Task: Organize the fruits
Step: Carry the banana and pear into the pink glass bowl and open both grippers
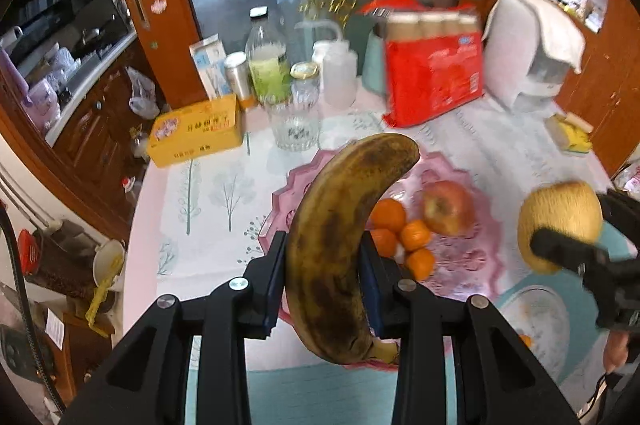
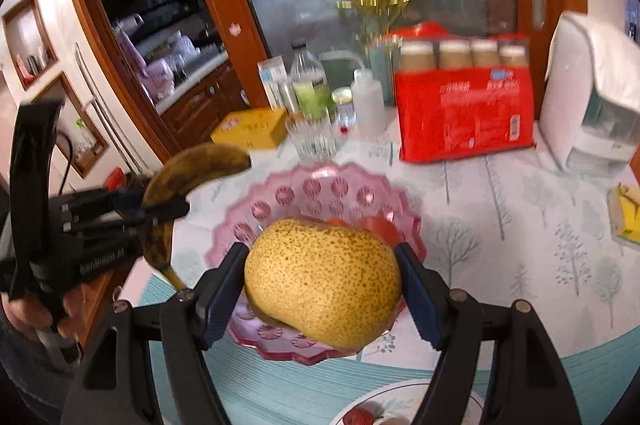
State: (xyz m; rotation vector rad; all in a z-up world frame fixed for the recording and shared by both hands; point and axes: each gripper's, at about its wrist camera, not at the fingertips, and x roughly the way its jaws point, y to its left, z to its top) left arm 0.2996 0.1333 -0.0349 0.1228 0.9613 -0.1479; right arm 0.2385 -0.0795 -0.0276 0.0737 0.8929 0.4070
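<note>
My left gripper (image 1: 324, 277) is shut on a brown-spotted banana (image 1: 340, 225), held upright in the air in front of a pink scalloped bowl (image 1: 280, 201). Inside that bowl lie a red apple (image 1: 448, 207) and several small oranges (image 1: 400, 233). My right gripper (image 2: 322, 289) is shut on a speckled yellow pear (image 2: 324, 281), hanging above the near side of the same pink bowl (image 2: 320, 185). In the left wrist view the pear (image 1: 560, 221) and right gripper (image 1: 576, 257) appear at the right. In the right wrist view the banana (image 2: 192, 169) and left gripper (image 2: 132, 213) appear at the left.
A white plate (image 1: 536, 321) lies at the table's near edge on a teal mat. At the back stand a red multipack (image 1: 432, 73), a yellow box (image 1: 196, 129), a clear glass (image 1: 296, 125), bottles and jars (image 1: 268, 65) and a white appliance (image 1: 532, 49). A yellow sponge (image 1: 572, 135) lies far right.
</note>
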